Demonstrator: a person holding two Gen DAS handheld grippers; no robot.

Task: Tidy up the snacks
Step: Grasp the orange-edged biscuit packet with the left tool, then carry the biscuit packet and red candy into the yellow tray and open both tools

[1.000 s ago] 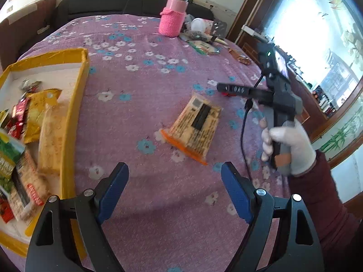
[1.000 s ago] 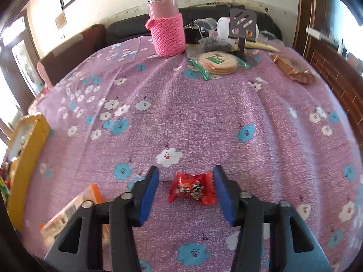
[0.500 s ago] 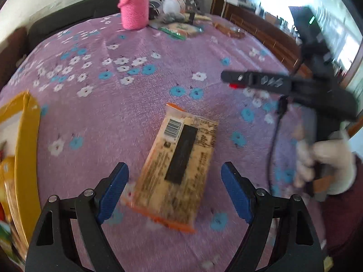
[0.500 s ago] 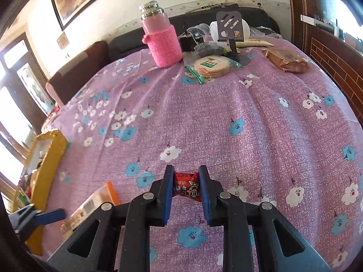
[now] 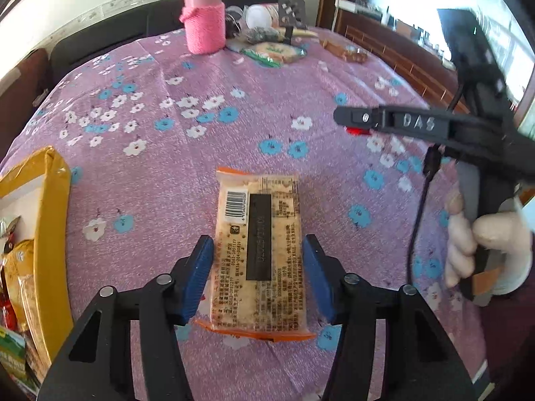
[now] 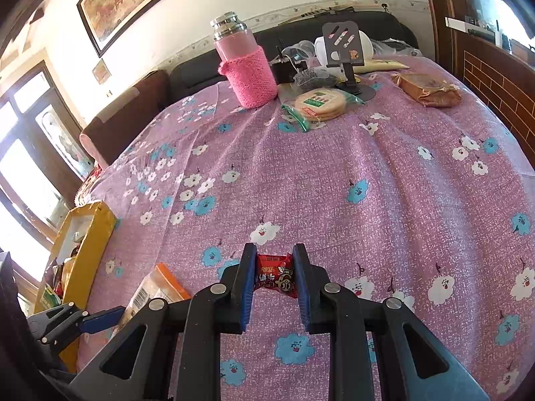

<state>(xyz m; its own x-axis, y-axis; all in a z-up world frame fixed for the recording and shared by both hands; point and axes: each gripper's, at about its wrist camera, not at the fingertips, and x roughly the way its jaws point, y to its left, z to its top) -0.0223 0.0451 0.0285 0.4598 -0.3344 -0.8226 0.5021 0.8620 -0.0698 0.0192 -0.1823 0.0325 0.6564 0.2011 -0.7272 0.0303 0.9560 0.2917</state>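
My left gripper (image 5: 256, 260) has its blue pads on both sides of an orange-edged cracker packet (image 5: 259, 250) lying on the purple flowered cloth; the pads touch or nearly touch its edges. My right gripper (image 6: 273, 275) is shut on a small red candy packet (image 6: 275, 275) and holds it above the cloth. The right gripper also shows in the left wrist view (image 5: 354, 121), with the red packet (image 5: 356, 131) just visible under it. The cracker packet (image 6: 152, 292) and the left gripper's blue pad (image 6: 100, 320) show at the lower left of the right wrist view.
A yellow box (image 5: 53, 234) with several snack packets stands at the left; it also shows in the right wrist view (image 6: 87, 250). At the table's far side stand a pink-sleeved bottle (image 6: 247, 67), a round cracker pack (image 6: 319, 103), a phone stand (image 6: 344, 53) and a brown packet (image 6: 428, 90).
My left gripper moved forward over the cracker packet and narrowed around it. My right gripper closed on the red candy packet and lifted it off the cloth.
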